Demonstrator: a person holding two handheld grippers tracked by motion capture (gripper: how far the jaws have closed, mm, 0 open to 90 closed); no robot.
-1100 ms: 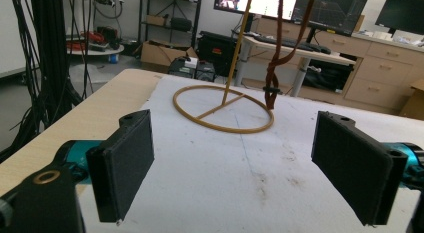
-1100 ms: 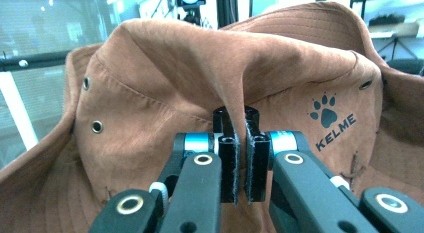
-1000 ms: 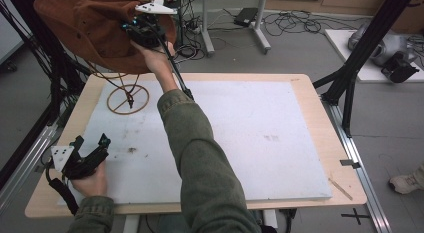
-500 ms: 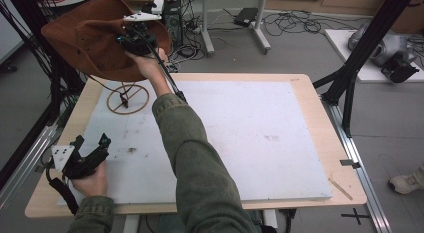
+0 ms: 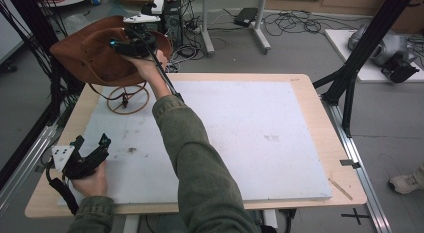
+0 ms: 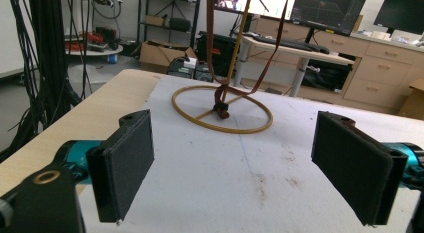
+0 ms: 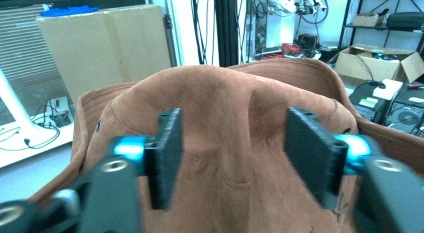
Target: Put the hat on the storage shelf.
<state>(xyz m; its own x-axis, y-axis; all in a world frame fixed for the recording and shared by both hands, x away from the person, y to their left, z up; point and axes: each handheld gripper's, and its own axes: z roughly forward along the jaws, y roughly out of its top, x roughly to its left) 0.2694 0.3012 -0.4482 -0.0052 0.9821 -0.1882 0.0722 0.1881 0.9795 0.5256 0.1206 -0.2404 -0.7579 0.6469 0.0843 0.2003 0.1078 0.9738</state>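
From the high view, the right gripper (image 5: 131,44) meets a brown hat (image 5: 87,55) above a wire stand (image 5: 128,98). The left gripper (image 6: 235,168) view shows parted, empty jaws. In the right gripper view, spread jaws flank the crown; released off-centre, the hat could slide off.

No text, label, brand or number can be read anywhere. The far screens (image 6: 320,8) in the left gripper view show only blurred graphics, and the cardboard boxes (image 7: 105,45) in the right gripper view carry no legible print.
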